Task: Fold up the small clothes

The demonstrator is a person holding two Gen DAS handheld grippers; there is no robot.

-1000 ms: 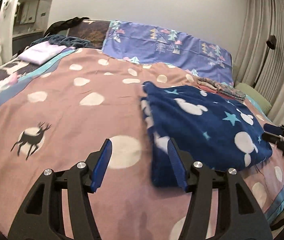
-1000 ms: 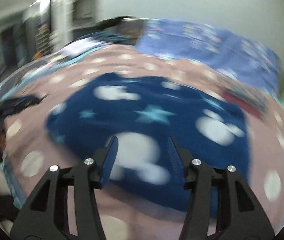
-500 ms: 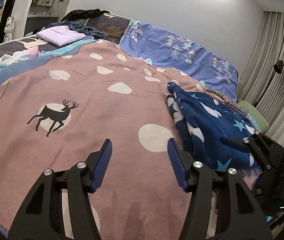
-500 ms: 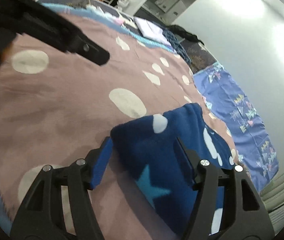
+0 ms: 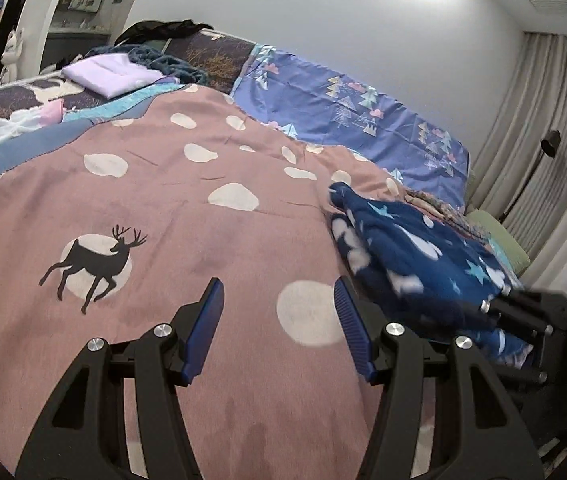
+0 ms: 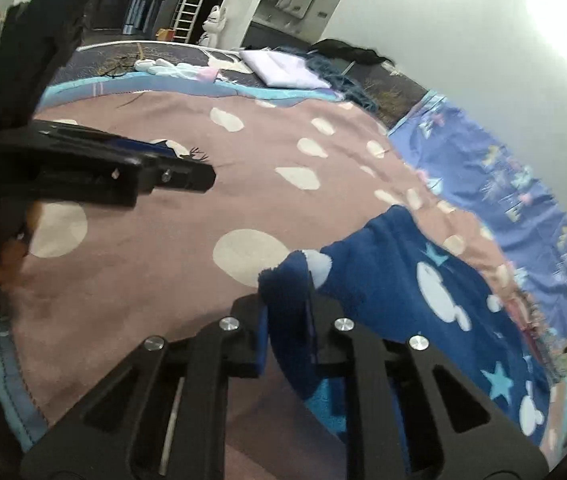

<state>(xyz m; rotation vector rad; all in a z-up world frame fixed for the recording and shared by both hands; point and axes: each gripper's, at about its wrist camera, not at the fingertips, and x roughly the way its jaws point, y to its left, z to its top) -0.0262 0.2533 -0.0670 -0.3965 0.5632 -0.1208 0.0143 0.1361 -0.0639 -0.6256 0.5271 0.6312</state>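
Garment: navy fleece (image 6: 423, 312) with white blobs and pale blue stars, lying on the pink blanket (image 5: 187, 216) toward the bed's right side in the left wrist view; it is folded over on itself, so two layers show along its near edge.
Right gripper: its jaws (image 6: 287, 316) have just been closing and now pinch a corner of the fleece, and a tuft of navy pile sticks up past the fingertips. The cloth fills the narrow gap between the blue pads.
Left gripper: spread (image 5: 279, 320), with nothing between its fingers; only bare blanket and a white spot show in the gap. It hovers just beside the fleece's near edge, not touching it.
Blanket: pink with white spots and a black deer (image 5: 95, 260) on a white disc, bordered in blue and turquoise.
Beyond: purple sheet (image 5: 347, 120) with small tree prints at the head of the bed; a folded lilac cloth (image 5: 111, 76) and dark bundled clothes at the far left corner.
Right edge: a patterned garment (image 5: 439, 204) lies just behind the fleece, and pleated curtains (image 5: 543, 128) hang past the bed.
Blur: the fleece's near edge is smeared in the left wrist view.
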